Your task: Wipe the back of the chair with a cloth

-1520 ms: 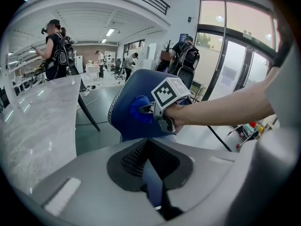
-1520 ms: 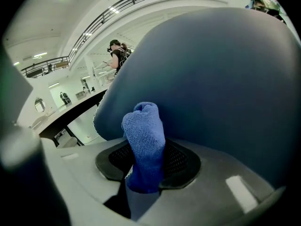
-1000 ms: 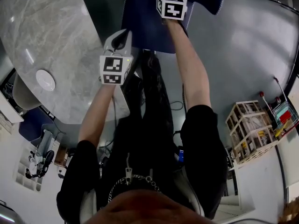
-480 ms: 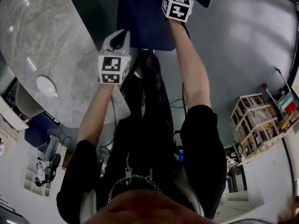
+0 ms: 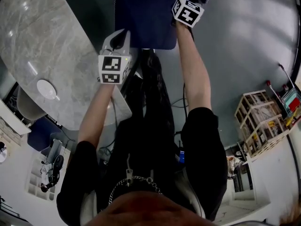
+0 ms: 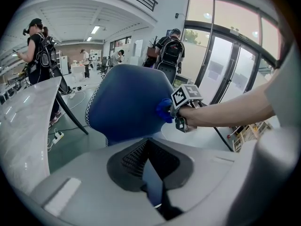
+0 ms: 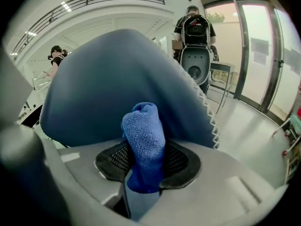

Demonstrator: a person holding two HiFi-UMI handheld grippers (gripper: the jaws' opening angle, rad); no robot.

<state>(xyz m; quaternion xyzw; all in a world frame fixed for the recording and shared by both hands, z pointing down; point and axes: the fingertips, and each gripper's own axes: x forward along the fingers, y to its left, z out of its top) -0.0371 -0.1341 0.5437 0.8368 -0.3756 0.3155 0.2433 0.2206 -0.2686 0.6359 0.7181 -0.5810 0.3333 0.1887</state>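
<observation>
Against the blue chair back [image 7: 94,88], the right tool [image 7: 143,180] clamps a bunched blue cloth [image 7: 143,135], whose tip touches the upholstery. The left tool [image 6: 151,182] hovers beside the marble table [image 5: 42,41], jaws together, empty.

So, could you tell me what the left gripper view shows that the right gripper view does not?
Only the left gripper view shows the right gripper from outside, with its marker cube, holding the blue cloth at the chair back's edge. It also shows the marble table. Only the right gripper view shows the cloth clamped between that gripper's own jaws, its folded tip towards the chair. Both show the blue chair back and a person with a backpack near the glass doors.
</observation>
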